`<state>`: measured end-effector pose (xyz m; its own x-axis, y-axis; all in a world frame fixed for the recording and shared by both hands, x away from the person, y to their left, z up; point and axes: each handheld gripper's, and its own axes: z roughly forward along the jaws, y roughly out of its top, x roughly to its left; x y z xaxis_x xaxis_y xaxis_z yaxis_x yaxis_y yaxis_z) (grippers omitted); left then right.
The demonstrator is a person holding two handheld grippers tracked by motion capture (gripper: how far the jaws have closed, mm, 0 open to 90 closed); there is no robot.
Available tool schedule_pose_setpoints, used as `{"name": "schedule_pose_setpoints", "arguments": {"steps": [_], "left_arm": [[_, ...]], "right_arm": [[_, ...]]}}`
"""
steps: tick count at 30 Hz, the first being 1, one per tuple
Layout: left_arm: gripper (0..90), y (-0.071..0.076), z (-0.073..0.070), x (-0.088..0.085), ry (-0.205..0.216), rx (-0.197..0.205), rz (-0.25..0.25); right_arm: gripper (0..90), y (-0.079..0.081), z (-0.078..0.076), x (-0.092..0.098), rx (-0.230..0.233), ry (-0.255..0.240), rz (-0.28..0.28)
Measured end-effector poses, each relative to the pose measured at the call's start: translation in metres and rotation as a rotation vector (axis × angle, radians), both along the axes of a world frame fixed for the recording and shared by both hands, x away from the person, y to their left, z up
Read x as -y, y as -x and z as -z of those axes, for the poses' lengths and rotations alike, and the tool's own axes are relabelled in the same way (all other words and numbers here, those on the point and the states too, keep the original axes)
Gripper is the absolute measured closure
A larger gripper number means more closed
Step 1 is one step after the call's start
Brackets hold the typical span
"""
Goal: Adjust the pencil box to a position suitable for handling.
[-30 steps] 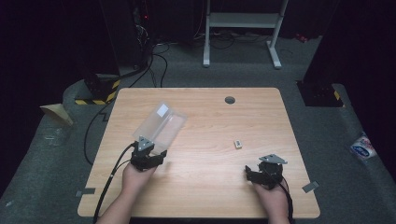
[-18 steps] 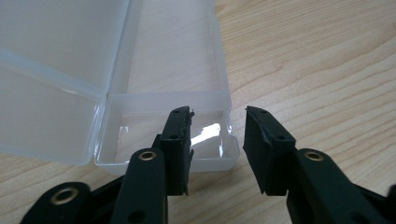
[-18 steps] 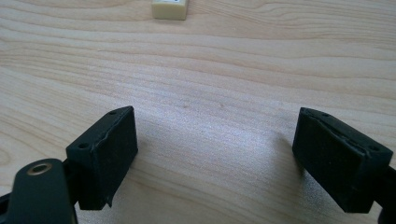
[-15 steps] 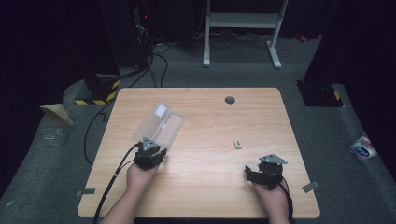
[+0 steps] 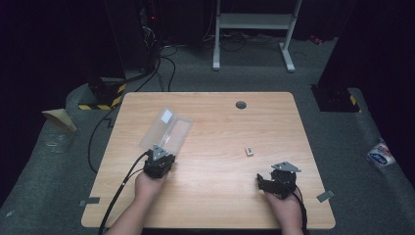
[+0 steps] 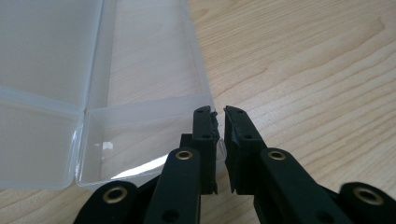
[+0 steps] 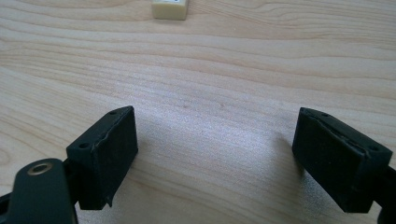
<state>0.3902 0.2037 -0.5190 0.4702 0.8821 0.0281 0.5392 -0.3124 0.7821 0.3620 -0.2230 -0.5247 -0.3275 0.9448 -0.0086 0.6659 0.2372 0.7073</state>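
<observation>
pinching the clear box's [image 6: 140,116] near corner wall in our left gripper [image 6: 219,114], we are seeing its long axis running straight ahead.

- Clear, frosted plastic box [image 6: 93,93], at the black left gripper [image 6: 219,116].
- Cream block [image 7: 170,8], ahead of the black right gripper [image 7: 215,154].
- Pale wood-grain table [image 5: 220,127].

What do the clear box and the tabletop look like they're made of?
Clear box: thin translucent plastic, apparently; frosted, with the wood grain showing through its walls and a moulded hinge line. The left gripper pinches its corner wall. Tabletop: pale wood-grain surface, smooth and matte; whether laminate or solid wood, I cannot tell.
</observation>
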Motion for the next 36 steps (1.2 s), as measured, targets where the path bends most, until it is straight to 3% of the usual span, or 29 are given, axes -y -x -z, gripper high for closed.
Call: {"name": "schedule_pose_setpoints", "arguments": {"steps": [8, 12, 16, 19, 24, 26, 31, 36], "left_arm": [[83.1, 0.015, -0.001, 0.007, -0.016, -0.005, 0.082], [83.2, 0.033, -0.001, 0.016, -0.019, -0.001, 0.16], [83.1, 0.044, -0.001, 0.022, -0.005, -0.006, 0.202], [83.2, 0.061, -0.001, 0.031, 0.003, -0.009, 0.278], [82.9, 0.077, -0.001, 0.037, -0.01, -0.001, 0.33], [79.8, 0.079, -0.001, 0.038, -0.012, 0.002, 0.328], [72.5, 0.082, 0.001, 0.029, -0.023, 0.027, 0.262], [70.0, 0.083, 0.0, 0.022, -0.021, 0.038, 0.224]], "right_arm": [[13.8, 0.0, 0.0, 0.0, 0.0, 0.0, 0.0], [13.8, 0.0, 0.0, 0.0, 0.0, 0.0, 0.0], [13.8, 0.0, 0.0, 0.0, 0.0, 0.0, 0.0], [13.8, 0.0, 0.0, 0.0, -0.001, -0.001, 0.003], [13.8, 0.0, 0.0, 0.0, 0.001, 0.001, 0.002], [13.8, 0.0, 0.0, 0.0, 0.001, 0.002, 0.001], [13.8, 0.0, 0.0, 0.0, 0.001, 0.001, 0.002], [13.9, 0.0, 0.0, 0.0, 0.0, 0.0, 0.003]]}}
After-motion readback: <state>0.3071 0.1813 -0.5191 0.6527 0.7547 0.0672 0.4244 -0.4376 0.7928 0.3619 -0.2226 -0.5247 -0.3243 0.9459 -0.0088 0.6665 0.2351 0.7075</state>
